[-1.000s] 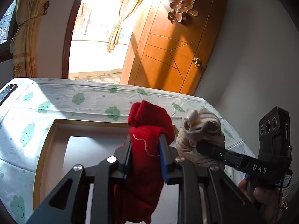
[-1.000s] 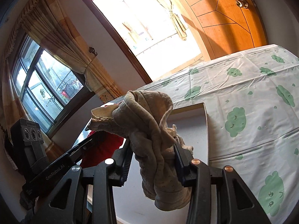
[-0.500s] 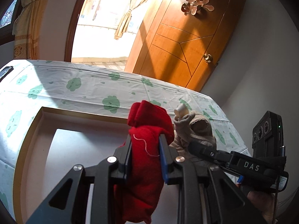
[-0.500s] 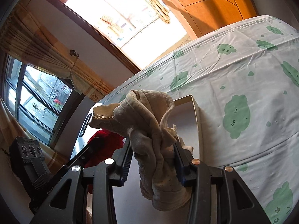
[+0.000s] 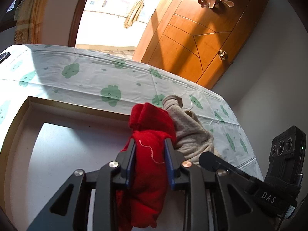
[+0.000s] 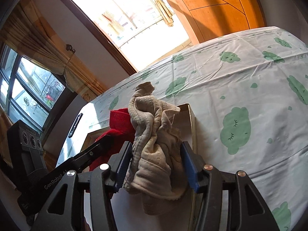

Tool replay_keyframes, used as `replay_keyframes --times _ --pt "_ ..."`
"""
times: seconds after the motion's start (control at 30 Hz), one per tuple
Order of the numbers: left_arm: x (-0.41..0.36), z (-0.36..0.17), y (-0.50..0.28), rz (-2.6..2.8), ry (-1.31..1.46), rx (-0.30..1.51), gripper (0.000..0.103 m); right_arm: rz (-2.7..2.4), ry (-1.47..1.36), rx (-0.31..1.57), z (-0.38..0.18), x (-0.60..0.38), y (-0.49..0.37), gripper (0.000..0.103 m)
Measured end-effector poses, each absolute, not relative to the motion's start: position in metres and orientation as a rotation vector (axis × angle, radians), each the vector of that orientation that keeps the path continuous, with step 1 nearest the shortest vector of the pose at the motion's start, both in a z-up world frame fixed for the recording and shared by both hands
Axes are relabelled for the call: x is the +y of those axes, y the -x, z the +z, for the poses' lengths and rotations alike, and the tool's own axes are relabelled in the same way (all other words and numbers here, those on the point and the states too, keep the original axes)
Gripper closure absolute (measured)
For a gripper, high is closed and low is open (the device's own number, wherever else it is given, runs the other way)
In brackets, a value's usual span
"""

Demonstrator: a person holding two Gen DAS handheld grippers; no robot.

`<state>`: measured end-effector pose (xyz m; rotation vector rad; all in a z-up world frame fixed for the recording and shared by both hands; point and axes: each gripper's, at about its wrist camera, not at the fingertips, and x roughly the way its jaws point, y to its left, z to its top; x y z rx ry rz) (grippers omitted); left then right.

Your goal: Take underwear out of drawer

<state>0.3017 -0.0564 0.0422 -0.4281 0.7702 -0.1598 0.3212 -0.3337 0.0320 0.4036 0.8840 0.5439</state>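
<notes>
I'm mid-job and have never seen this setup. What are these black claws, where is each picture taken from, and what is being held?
No robot here: a person holds a two-finger gripper in each hand, and each gripper carries a fisheye camera that looks along its own fingers. One picture is from the left wrist, the other from the right. An open drawer lies on a cloud-print sheet. The left gripper is clamped on red underwear. The right gripper has beige underwear between its pads. Its jaws have just been opening, so I cannot tell whether it is gripped. Both pieces are above the drawer.
</notes>
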Motion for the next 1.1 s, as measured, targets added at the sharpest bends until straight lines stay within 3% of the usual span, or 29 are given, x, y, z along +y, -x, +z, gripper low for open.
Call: replay_keyframes --times 0.1,0.3,0.4,0.5,1.1 --pt "-0.056 0.044 -0.300 -0.166 0.427 0.758 0.073 0.533 -0.378 0.863 0.038 -0.336 -0.316 0.034" --pt "-0.055 0.054 -0.287 -0.173 0.412 0.720 0.073 0.535 -0.369 0.820 0.049 -0.344 -0.299 0.030" --pt "-0.058 0.061 -0.277 -0.186 0.392 0.702 0.072 0.534 -0.359 0.809 0.049 -0.346 -0.289 0.029" --pt "-0.061 0.067 -0.268 -0.198 0.379 0.692 0.066 0.528 -0.345 0.808 0.048 -0.344 -0.281 0.029" --pt "-0.073 0.074 -0.199 -0.279 0.254 0.623 0.063 0.624 -0.263 0.758 0.043 -0.337 -0.202 0.027"
